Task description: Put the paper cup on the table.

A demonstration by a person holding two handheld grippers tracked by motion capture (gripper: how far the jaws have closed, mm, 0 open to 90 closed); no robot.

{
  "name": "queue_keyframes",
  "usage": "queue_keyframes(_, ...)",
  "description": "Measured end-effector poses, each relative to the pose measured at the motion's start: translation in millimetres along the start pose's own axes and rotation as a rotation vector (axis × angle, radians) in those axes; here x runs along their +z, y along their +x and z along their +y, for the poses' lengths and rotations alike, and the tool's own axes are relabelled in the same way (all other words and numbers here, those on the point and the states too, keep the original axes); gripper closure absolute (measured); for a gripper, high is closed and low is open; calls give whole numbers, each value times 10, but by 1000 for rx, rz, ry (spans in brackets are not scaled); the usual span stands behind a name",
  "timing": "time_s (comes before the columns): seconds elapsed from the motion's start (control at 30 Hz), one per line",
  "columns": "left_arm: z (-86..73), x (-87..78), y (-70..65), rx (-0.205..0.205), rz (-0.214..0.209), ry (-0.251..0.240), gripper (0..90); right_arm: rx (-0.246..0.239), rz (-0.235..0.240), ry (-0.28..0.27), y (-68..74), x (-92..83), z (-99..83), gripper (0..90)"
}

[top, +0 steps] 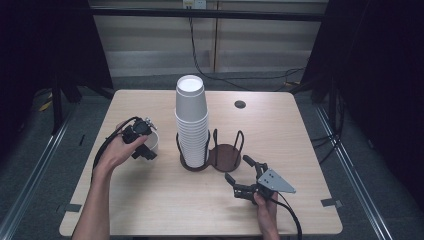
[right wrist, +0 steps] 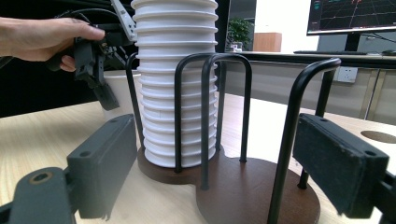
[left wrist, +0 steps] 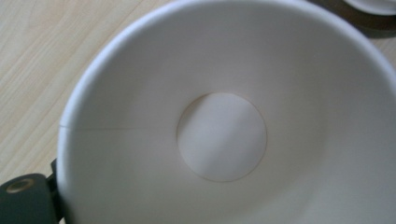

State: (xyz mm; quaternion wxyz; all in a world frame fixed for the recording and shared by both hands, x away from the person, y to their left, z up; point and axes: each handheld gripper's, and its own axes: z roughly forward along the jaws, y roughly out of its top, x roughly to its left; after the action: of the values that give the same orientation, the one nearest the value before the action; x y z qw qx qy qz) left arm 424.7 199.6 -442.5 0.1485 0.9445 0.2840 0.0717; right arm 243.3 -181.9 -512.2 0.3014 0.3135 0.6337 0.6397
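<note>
**One paper cup at the left claw, the stack waiting in its rack**

The pale wood-grain desk (top: 150, 210), a smooth rounded slab, carries everything here. Near its middle rises a tall stack of white paper cups (top: 191, 120), nested upside down so the flat base of the top one faces the ceiling; the rolled rims make a ribbed column down the side. The stack stands in the left ring of a dark brown wooden double-ring cup rack (top: 225, 156), whose thin black wire hoops arch up around it. The rack's right ring is a bare round disc of polished wood.

To the left of the rack, just beside it, a single white paper cup (top: 151, 142) sits on the desk with its mouth up. From the left gripper view its inside is matte and smooth, with a fine side seam and a round bottom. The left claw (top: 145, 145), black and blocky, is at this cup's rim with one jaw outside the wall; whether the pads press on the wall I cannot tell.

The right claw (top: 239, 171), with a grey three-cornered plate on top, rests low on the desk just in front of the rack, its flat black jaws spread wide and holding nothing.
</note>
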Motion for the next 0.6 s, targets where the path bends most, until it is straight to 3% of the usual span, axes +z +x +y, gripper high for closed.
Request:
queue_keyframes(0.2,-83,11,-5,4,2,-24,51,-1,-3,-1,1,0,0,132)
queue_keyframes(0.37,-171,-9,0,1,4,-52,89,-1,-3,1,3,-2,0,132)
queue_keyframes(0.5,-292,-3,22,-51,-20,-112,161,0,-2,2,0,-2,0,132)
queue_keyframes(0.6,-356,3,32,-51,-12,-121,166,5,-3,2,-1,-1,0,132)
